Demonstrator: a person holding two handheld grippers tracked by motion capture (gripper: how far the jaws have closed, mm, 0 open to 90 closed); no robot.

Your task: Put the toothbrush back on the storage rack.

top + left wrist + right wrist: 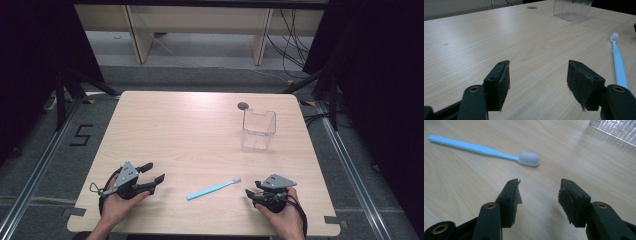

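A light blue toothbrush (213, 188) with a white head lies flat on the wooden table (190, 130) near the front, between the two hands. A clear plastic cup (258, 129) stands upright toward the far right. My left gripper (153, 172) rests at the front left, held by a hand, open with nothing between its jaws; the toothbrush (619, 63) lies off to its right. My right gripper (251, 193) sits at the front right, open and empty, with the toothbrush head (529, 158) just ahead of its jaws.
A small round grey cap (243, 105) sits in the table behind the cup. Wooden furniture legs and cables stand on the floor beyond the far edge. Black frame posts flank the table. A "5" is marked on the floor at left.
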